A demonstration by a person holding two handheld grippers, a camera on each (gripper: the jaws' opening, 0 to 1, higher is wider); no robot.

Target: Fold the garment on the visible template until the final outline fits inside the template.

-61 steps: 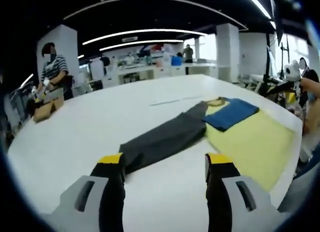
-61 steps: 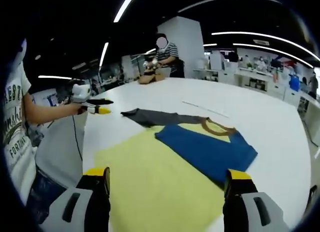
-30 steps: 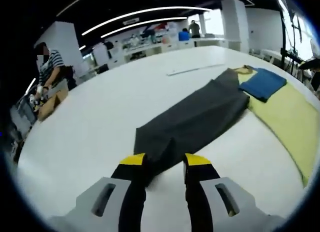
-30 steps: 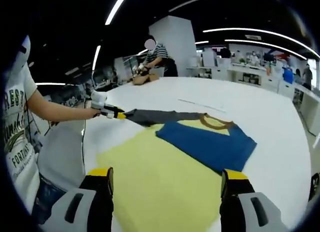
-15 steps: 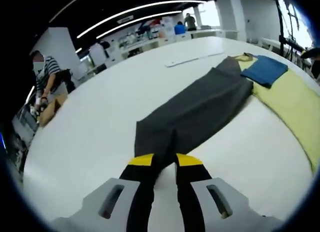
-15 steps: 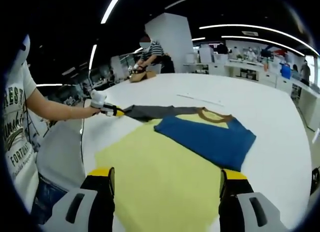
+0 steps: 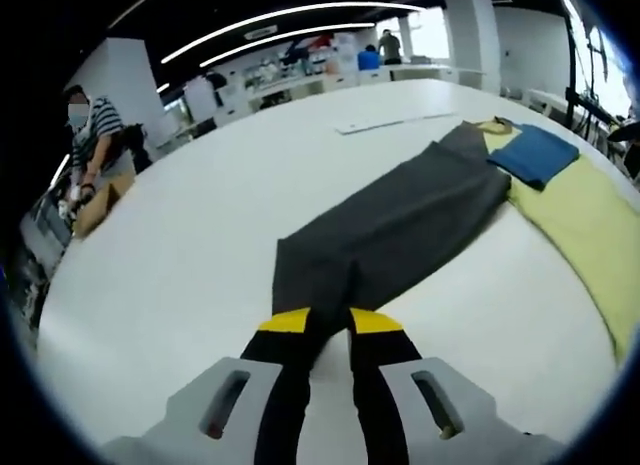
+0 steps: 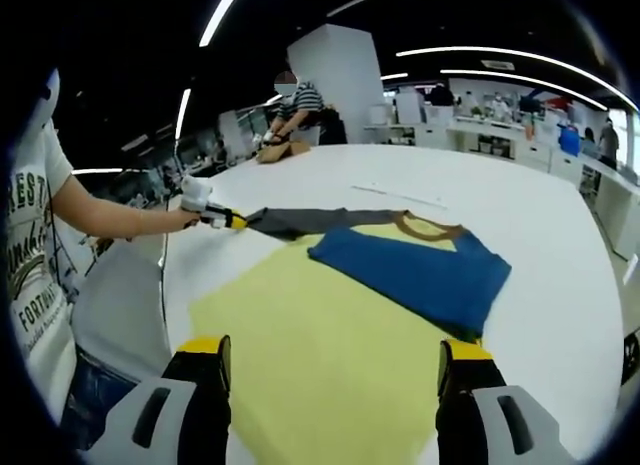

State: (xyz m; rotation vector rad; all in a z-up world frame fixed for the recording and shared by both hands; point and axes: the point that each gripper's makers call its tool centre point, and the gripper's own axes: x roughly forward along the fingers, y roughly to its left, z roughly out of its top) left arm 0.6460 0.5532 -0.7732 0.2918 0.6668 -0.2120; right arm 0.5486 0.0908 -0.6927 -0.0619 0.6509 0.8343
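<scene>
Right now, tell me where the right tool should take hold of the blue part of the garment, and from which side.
Probably the blue panel's near corner, the one pointing at the open right tool. It lies flat, its edge overhanging the yellow template onto the white table. Come in low from the table side, one jaw slipped under the edge.

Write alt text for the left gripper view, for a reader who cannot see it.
The left tool is shut on the near end of a long dark grey sleeve stretched across a white table. At its far end the sleeve meets a folded blue garment lying on a yellow template. A person in a striped top stands at the table's far left edge.
</scene>
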